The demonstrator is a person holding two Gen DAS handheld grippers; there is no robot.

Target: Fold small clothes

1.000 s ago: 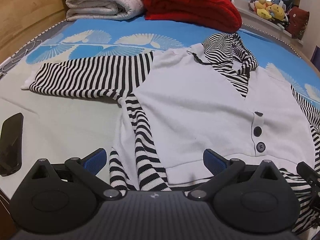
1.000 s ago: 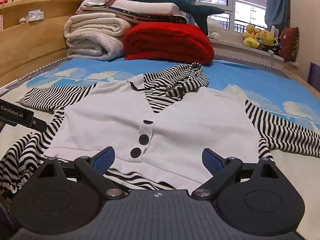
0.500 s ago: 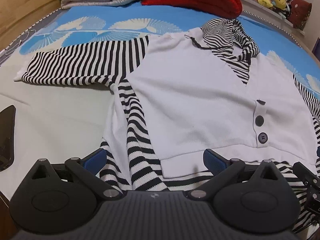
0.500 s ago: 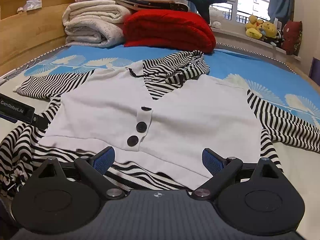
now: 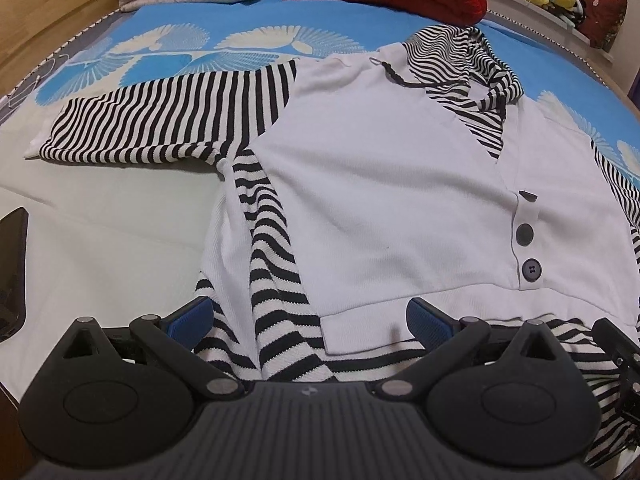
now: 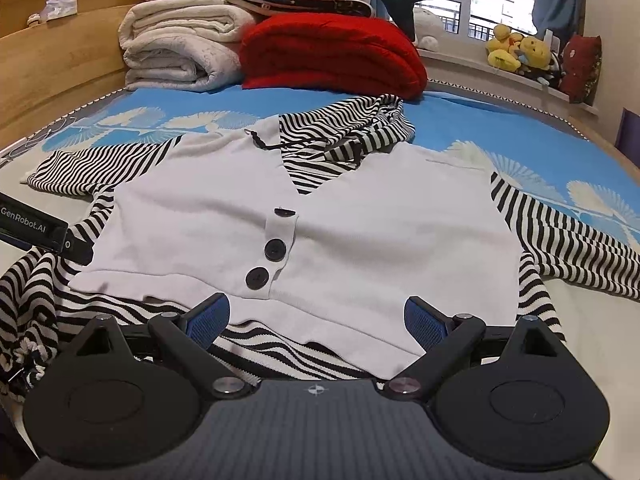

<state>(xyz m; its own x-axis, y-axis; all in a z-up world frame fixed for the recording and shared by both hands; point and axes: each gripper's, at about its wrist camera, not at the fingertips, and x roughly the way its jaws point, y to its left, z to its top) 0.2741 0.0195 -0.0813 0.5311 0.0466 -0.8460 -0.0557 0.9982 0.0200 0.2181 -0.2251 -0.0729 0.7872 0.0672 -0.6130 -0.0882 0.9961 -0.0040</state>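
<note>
Folding has not begun: we see the top (image 6: 360, 232) flat on the bed (image 5: 120, 240), sleeves out at 9 and 3 o'clock, both hand-held grippers (image 5: 308, 316) (image 6: 316, 312) spread apart, empty.

Right gripper (image 6: 316, 316) sat low at the near edge of the bed (image 6: 472, 120), jaws spread wide, blue pads on either side of the top's near hem, nothing between them. The top (image 6: 320, 232) lay flat, face up: white front, two dark buttons (image 6: 266, 262) left of centre, striped hood (image 6: 352, 132) at the far end, striped sleeves (image 6: 576, 248) spread left and right. Part of the left gripper (image 6: 36, 230) showed at the left edge over the striped cloth; its jaws were out of sight. Far side: folded white blankets (image 6: 180, 52) on the left, red blanket (image 6: 332, 56) just beside them. Soft toys (image 6: 516, 54) sat on the far right sill.
</note>
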